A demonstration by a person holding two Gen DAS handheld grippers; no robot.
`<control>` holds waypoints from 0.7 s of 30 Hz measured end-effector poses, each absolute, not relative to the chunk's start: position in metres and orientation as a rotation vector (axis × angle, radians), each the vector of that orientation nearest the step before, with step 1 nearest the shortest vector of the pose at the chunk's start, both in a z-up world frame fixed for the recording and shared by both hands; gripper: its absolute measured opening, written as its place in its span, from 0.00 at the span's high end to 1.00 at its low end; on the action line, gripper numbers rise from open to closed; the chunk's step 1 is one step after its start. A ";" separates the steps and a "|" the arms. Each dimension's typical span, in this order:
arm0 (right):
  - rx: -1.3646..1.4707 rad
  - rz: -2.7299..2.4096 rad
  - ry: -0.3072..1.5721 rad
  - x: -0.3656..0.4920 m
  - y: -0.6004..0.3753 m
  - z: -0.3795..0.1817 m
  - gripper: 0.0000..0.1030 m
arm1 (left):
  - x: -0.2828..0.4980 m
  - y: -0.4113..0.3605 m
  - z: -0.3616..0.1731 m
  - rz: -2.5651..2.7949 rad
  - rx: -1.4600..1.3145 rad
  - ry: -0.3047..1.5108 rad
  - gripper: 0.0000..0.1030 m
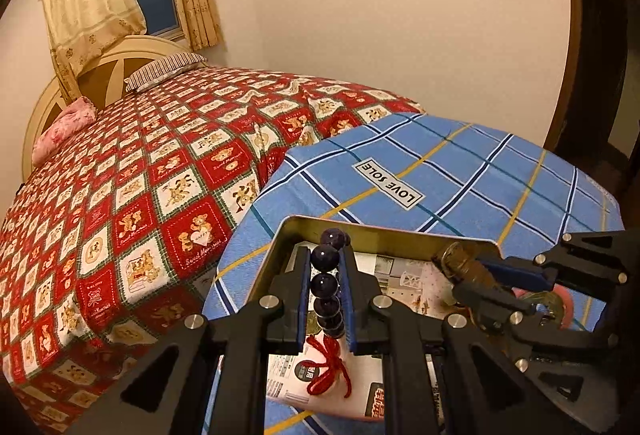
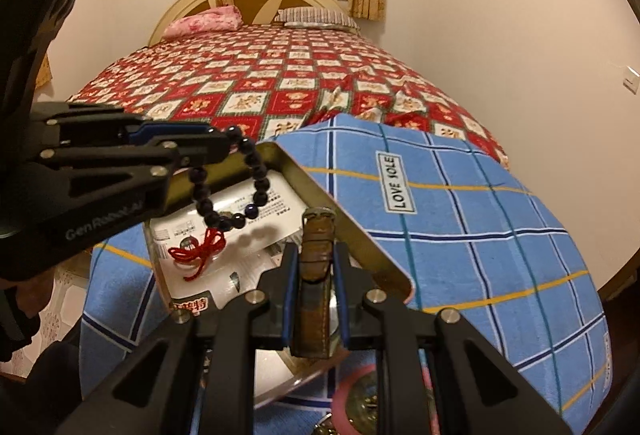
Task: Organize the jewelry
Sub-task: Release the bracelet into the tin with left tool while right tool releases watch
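Observation:
My left gripper (image 1: 326, 267) is shut on a dark bead bracelet (image 1: 327, 285) with a red tassel (image 1: 330, 369) and holds it above an open gold tin (image 1: 384, 233). In the right wrist view the bracelet (image 2: 240, 187) hangs as a loop from the left gripper (image 2: 224, 143) over the tin (image 2: 320, 195). My right gripper (image 2: 314, 267) is shut on a brown leather watch strap (image 2: 314, 295) above the tin's right side. In the left wrist view the right gripper (image 1: 464, 275) holds the watch (image 1: 460, 261) over the tin's far right corner.
The tin sits on a blue plaid cloth (image 1: 460, 171) with a "LOVE SOLE" label (image 2: 396, 183). A pink round object (image 2: 360, 395) lies beside the tin. A bed with a red bear quilt (image 1: 140, 175) stands behind. Papers line the tin's bottom (image 2: 240, 263).

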State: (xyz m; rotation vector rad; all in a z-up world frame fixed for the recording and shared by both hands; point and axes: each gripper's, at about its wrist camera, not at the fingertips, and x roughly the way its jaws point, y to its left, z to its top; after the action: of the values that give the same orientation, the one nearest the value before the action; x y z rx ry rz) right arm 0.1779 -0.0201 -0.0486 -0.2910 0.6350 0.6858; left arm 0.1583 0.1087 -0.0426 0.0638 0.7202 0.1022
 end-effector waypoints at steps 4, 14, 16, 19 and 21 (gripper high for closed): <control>-0.295 0.685 0.657 0.181 -0.019 -0.058 0.82 | 0.165 0.108 -0.052 0.092 0.075 0.745 0.87; -0.278 0.658 0.674 0.183 -0.030 -0.064 0.54 | 0.164 0.104 -0.064 0.150 0.102 0.769 0.46; -0.269 0.647 0.657 0.180 -0.037 -0.061 0.52 | 0.156 0.105 -0.058 0.176 0.096 0.736 0.33; -0.250 0.621 0.652 0.175 -0.058 -0.059 0.51 | 0.145 0.107 -0.052 0.183 0.080 0.714 0.33; -0.220 0.580 0.668 0.175 -0.078 -0.061 0.49 | 0.135 0.107 -0.051 0.195 0.067 0.697 0.33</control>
State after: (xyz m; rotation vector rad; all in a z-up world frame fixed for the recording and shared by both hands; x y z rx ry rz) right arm 0.1746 -0.0784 -0.0614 -0.2202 0.6681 0.5802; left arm 0.1354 0.1071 -0.0506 0.0667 0.6968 0.1946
